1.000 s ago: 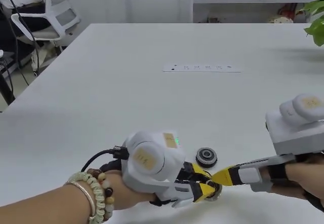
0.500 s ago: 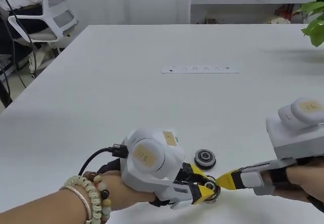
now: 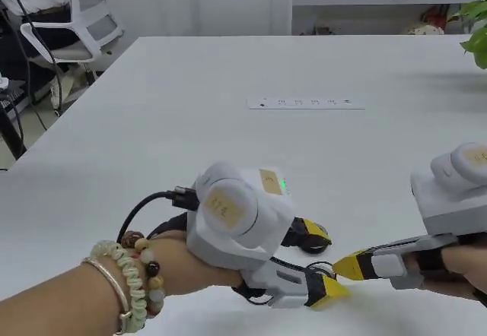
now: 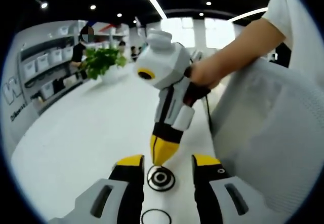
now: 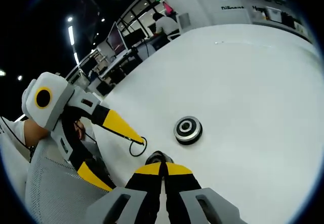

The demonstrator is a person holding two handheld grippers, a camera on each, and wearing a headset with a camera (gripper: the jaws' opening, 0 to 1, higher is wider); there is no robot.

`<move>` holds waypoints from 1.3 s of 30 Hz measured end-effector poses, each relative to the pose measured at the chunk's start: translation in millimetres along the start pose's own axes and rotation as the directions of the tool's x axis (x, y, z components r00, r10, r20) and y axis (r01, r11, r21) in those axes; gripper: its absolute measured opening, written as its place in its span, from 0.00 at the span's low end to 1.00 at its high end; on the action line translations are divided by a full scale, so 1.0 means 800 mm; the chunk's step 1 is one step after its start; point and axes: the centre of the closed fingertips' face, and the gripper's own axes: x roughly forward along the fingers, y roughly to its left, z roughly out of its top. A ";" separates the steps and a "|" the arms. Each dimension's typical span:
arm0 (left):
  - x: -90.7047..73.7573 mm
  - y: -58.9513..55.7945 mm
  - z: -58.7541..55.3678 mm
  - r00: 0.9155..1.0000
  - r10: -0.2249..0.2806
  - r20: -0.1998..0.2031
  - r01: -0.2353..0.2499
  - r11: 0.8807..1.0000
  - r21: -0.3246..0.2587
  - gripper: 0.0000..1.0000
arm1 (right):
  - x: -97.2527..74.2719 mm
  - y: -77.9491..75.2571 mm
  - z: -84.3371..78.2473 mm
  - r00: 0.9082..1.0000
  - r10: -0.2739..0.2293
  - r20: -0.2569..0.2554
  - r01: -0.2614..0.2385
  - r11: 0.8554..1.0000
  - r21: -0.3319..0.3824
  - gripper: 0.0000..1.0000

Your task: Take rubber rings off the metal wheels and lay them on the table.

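Your left hand-held gripper (image 4: 168, 162) has opened wide around the loose rubber ring (image 4: 156, 216); your right hand-held gripper (image 5: 163, 167) stays shut.

The rubber ring (image 4: 156, 211) is black, the wheel (image 5: 188, 129) black-and-silver, the left claw (image 4: 168, 161) and right claw (image 5: 163, 169) yellow-tipped.

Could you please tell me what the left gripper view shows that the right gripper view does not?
The left gripper view adds the left gripper, jaws open, the whole right gripper, and a potted plant. The right gripper view adds its own shut jaws and a second metal wheel standing apart. Both share the white table, a loose rubber ring lying on it, and a wheel at the right gripper's tip.
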 end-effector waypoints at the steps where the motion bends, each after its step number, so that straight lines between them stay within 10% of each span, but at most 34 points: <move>1: -0.002 0.001 0.001 1.000 0.004 -0.003 -0.004 1.000 0.012 0.41 | -0.001 0.001 0.000 1.000 0.001 0.002 -0.001 1.000 -0.002 0.00; 9: -0.045 0.017 0.000 0.998 0.045 -0.040 -0.043 0.998 0.054 0.53 | -0.008 -0.001 0.006 1.000 -0.001 0.022 0.001 1.000 -0.005 0.00; 14: -0.088 0.021 0.014 0.995 0.098 0.025 -0.098 0.995 -0.009 0.56 | -0.015 -0.002 0.012 0.999 -0.003 0.050 0.002 1.000 0.009 0.00; 24: -0.153 0.023 -0.020 0.973 0.232 -0.003 -0.232 0.971 -0.054 0.68 | -0.034 -0.003 0.036 0.987 0.009 0.161 -0.021 0.997 0.076 0.00; 39: -0.169 0.004 -0.060 0.945 0.326 0.005 -0.319 0.929 -0.187 0.82 | -0.027 0.026 0.051 0.977 0.080 0.198 -0.090 0.995 0.040 0.00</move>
